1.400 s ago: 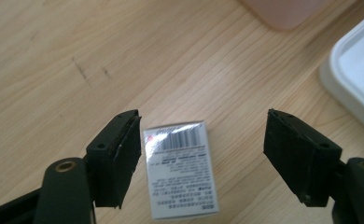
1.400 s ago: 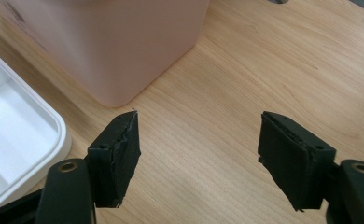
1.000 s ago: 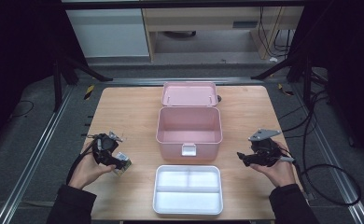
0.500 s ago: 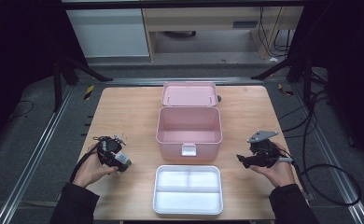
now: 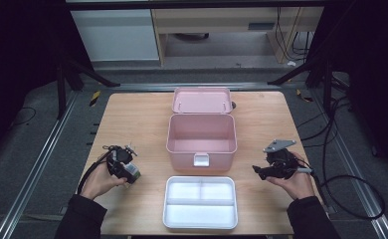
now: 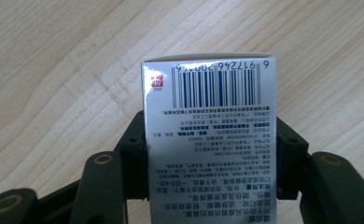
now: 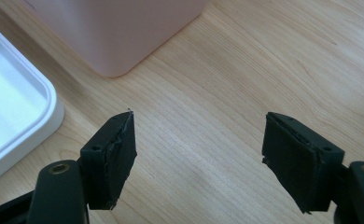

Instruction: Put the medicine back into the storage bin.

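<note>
Jaws of left gripper [image 5: 127, 169] just closed onto small printed carton [image 6: 210, 140]; right gripper [image 5: 261, 172] wide, empty. Probably still bound for pink box [image 5: 202, 135].

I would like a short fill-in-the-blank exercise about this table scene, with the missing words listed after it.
1. The small box with a barcode sits between the jaws of the ____ tongs.
2. The jaws of the right tongs stand apart with ____ between them.
3. The open storage box in the middle of the table is ____ in colour.
4. The white divided tray lies ____ to the person than the storage box does.

Missing words: left; nothing; pink; nearer
</note>
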Demonstrator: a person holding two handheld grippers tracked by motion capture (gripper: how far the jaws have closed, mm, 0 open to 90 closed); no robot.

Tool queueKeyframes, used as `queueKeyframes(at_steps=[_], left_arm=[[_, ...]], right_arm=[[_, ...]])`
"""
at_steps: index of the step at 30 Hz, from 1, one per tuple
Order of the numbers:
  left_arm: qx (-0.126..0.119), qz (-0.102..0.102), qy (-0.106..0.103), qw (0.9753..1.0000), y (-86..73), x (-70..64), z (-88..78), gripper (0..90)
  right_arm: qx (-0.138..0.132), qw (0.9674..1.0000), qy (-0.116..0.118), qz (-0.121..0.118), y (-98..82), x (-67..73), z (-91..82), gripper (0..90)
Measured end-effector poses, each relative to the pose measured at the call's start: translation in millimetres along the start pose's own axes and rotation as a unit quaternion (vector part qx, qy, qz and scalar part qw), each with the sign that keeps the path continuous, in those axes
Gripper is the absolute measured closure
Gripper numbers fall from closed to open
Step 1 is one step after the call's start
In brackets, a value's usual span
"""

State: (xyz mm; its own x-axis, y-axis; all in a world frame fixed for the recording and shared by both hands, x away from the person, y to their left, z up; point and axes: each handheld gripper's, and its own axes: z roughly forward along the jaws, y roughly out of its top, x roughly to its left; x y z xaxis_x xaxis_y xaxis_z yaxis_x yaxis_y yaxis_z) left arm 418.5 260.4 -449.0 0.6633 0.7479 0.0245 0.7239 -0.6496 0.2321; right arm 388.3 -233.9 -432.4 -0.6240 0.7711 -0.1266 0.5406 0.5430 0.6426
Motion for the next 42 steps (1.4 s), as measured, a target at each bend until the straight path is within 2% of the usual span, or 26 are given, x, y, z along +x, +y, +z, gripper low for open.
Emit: queueKeyframes(at_steps=[4, 8, 14, 18, 23, 34, 42], left_arm=[[-0.025, 0.003, 0.006, 0.9997, 2.8, -5.6, -14.4, 44.5], [-0.051, 0.005, 0.003, 0.9987, 5.3, -11.1, -27.3, 44.5], [-0.072, 0.016, -0.004, 0.9973, 13.9, -15.9, -43.1, 44.6], [-0.095, 0.022, -0.002, 0.9952, 21.7, -16.6, -55.9, 44.6], [-0.106, 0.036, 0.006, 0.9937, 35.7, -18.5, -71.6, 44.6], [-0.148, 0.051, 0.018, 0.9875, 64.6, -23.9, -111.5, 44.7], [-0.165, 0.064, 0.023, 0.984, 88.2, -26.9, -128.2, 44.7]], right_arm=[[-0.001, 1.0, -0.001, 0.0, -0.5, -0.6, 0.0, 26.2], [-0.003, 1.0, -0.002, 0.001, -0.7, -1.3, -0.7, 26.2], [-0.007, 1.0, -0.005, 0.003, -0.5, -2.2, -1.7, 26.1], [-0.007, 0.9999, -0.006, 0.004, -0.2, -2.4, -1.3, 25.9], [-0.006, 0.9999, -0.008, 0.006, -0.7, -2.8, 0.1, 25.7], [-0.005, 0.9999, -0.009, 0.006, -1.6, -3.0, 0.8, 25.3], [-0.002, 1.0, -0.007, 0.004, -2.1, -3.0, 2.8, 25.2]])
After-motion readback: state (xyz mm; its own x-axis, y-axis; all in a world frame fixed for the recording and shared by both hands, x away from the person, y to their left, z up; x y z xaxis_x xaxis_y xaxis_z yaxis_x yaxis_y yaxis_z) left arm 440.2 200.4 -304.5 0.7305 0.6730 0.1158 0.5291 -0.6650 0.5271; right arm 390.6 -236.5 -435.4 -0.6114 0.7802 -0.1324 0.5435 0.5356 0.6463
